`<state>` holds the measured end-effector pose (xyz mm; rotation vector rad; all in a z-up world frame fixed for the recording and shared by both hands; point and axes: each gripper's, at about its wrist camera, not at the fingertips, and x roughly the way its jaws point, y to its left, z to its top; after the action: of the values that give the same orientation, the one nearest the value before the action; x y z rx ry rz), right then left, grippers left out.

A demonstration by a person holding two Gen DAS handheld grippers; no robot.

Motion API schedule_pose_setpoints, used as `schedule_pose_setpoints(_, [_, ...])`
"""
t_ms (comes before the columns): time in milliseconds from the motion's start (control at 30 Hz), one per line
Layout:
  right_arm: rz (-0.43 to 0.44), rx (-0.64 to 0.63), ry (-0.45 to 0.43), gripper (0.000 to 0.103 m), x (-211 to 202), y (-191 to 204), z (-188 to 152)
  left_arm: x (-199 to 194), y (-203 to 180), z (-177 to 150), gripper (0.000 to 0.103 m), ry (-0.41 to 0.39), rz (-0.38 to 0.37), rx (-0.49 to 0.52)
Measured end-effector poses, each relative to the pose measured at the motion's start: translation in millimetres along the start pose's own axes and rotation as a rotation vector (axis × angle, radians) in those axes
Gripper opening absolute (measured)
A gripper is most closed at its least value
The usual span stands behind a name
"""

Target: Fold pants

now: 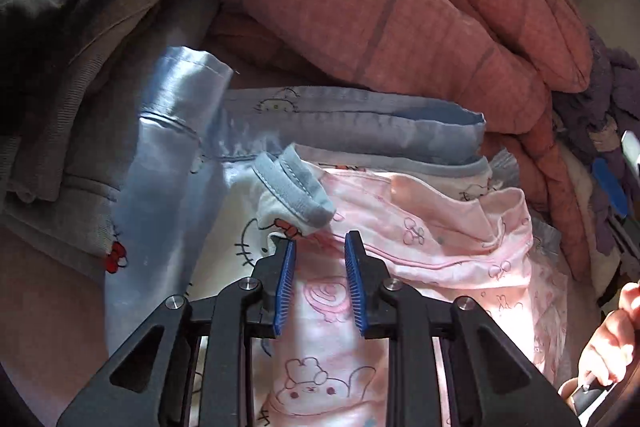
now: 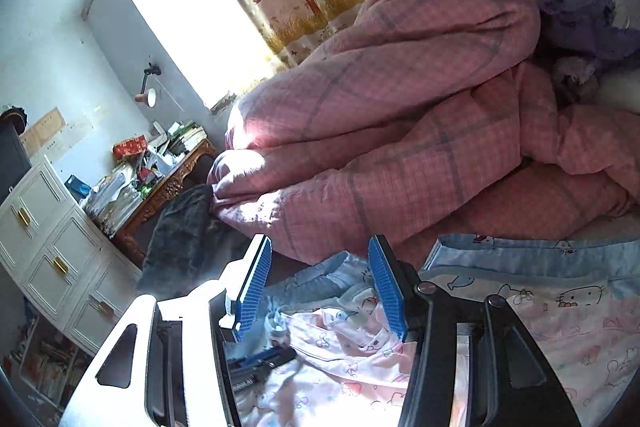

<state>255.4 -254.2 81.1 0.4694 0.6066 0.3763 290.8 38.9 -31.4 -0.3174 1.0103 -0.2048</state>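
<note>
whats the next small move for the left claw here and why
Probably ease the left claw forward and down onto the blue ribbed cuff of the pink printed pants, then close. Its jaws stand apart with only flat fabric under them, nothing pinched, and the curled cuff lies just beyond the tips. The right claw is open too and holds nothing, so no edge is gripped for a fold.

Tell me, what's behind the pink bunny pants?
Behind the pink pants lies blue cartoon-cat clothing, then a big pink checked quilt piled up. What lies under the pants is covered, so I can't tell.
</note>
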Motion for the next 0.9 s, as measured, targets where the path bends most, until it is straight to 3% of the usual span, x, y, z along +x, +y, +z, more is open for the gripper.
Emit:
schedule_pose_setpoints(67, [-0.03,-0.031,0.049,0.053,17.1,-11.6,-10.2,-8.4,2.2,7.0,0.023,-0.038,0.058,0.021])
schedule_pose_setpoints(167, [-0.088,-0.056,0.12,0.053,34.4,-26.1,-17.6,-11.5,-6.4,13.0,0.024,-0.038,0.14,0.13])
schedule_pose_setpoints(300, [-0.109,-0.055,0.167,0.053,37.8,-36.2,-18.2,-11.5,-20.5,7.1,0.028,0.047,-0.019,0.226])
schedule_pose_setpoints(400, [-0.123,-0.102,0.222,0.053,42.3,-36.3,-20.3,3.6,-33.4,5.5,0.028,0.054,0.09,0.272])
schedule_pose_setpoints(500, [-0.096,-0.121,0.268,0.053,47.9,-37.2,-26.5,28.7,-35.3,9.9,0.028,0.127,0.1,0.259])
schedule_pose_setpoints(600, [-0.054,-0.144,0.314,0.052,62.4,-36.2,-35.0,30.7,-34.6,9.9,0.028,0.101,0.089,0.241])
schedule_pose_setpoints(633, [-0.056,-0.149,0.317,0.046,68.7,-36.1,-37.5,28.2,-34.4,10.2,0.027,0.083,0.084,0.234])
schedule_pose_setpoints(667, [-0.064,-0.154,0.314,0.037,75.1,-35.6,-40.6,25.2,-34.7,10.1,0.008,0.066,0.076,0.234])
schedule_pose_setpoints(700, [-0.087,-0.159,0.313,0.031,81.3,-35.4,-43.1,22.4,-35.0,9.8,0.0,0.06,0.075,0.24])
schedule_pose_setpoints(767, [-0.146,-0.178,0.296,0.005,89.8,-35.1,-47.3,12.7,-37.5,6.7,0.0,0.015,0.096,0.26])
schedule_pose_setpoints(900, [-0.177,-0.19,0.169,0.004,80.5,-35.6,-42.7,-21.8,-41.9,2.2,0.0,-0.095,0.138,0.287])
